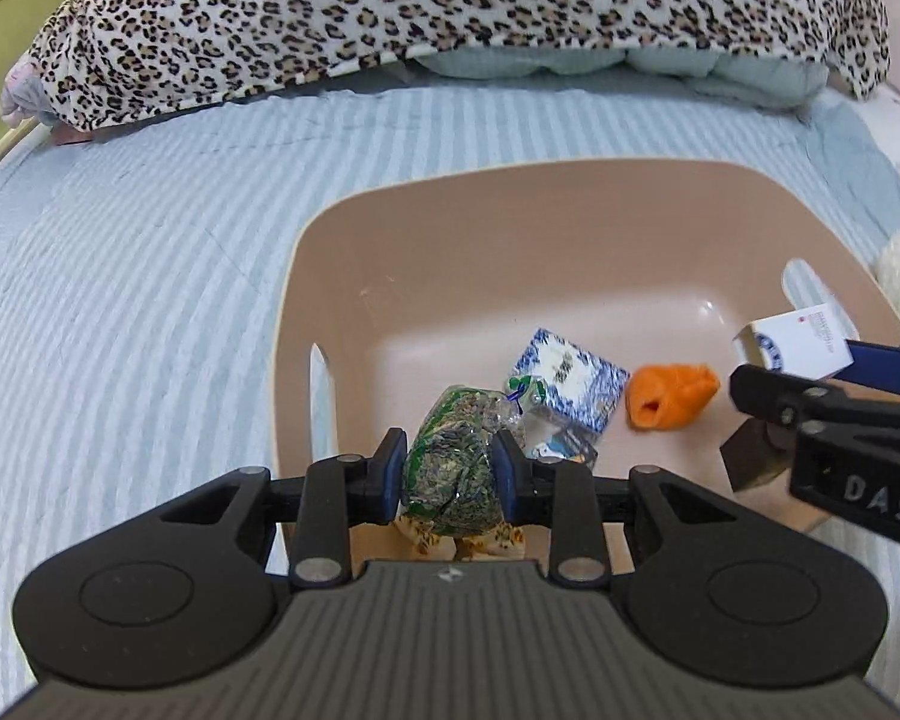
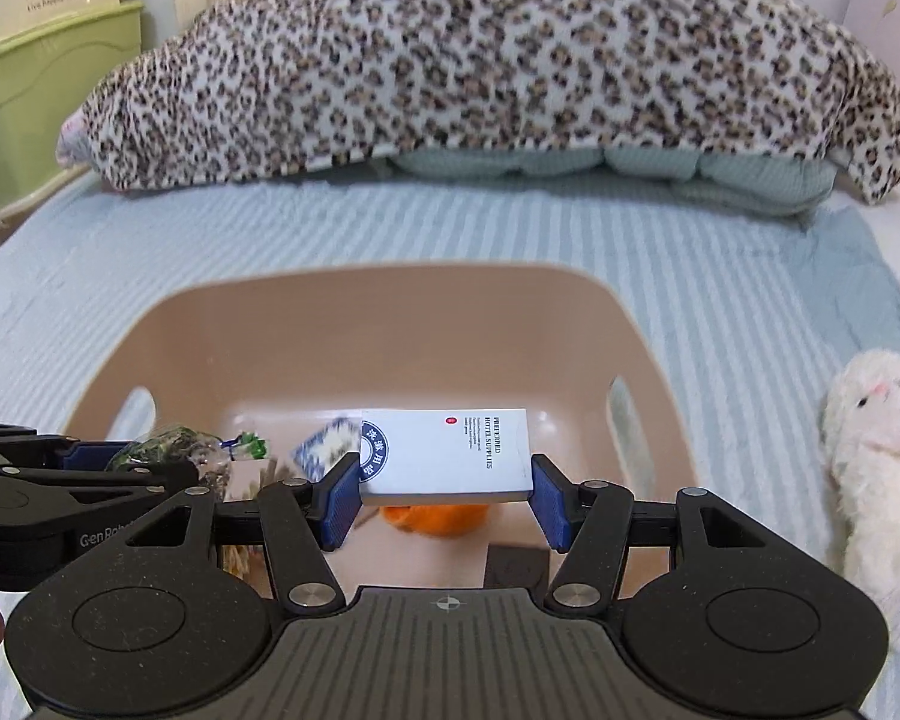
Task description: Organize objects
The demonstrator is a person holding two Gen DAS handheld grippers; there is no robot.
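Note:
A tan plastic basin (image 1: 450, 222) stands on the striped bed; it also shows in the right wrist view (image 2: 360, 324). My left gripper (image 1: 450, 474) is shut on a clear bag of green-brown contents (image 1: 450, 468), held over the basin's near left part. My right gripper (image 2: 444, 498) is shut on a white box printed "Preferred Hotel Supplies" (image 2: 450, 456), held above the basin; the box shows at the right in the left wrist view (image 1: 792, 342). Inside the basin lie a blue-and-white packet (image 1: 570, 384) and an orange soft thing (image 1: 672, 396).
A leopard-print blanket (image 2: 480, 60) over pale green pillows (image 2: 570, 162) fills the back of the bed. A white plush toy (image 2: 882, 462) lies right of the basin. A green cabinet (image 2: 42, 90) stands at far left.

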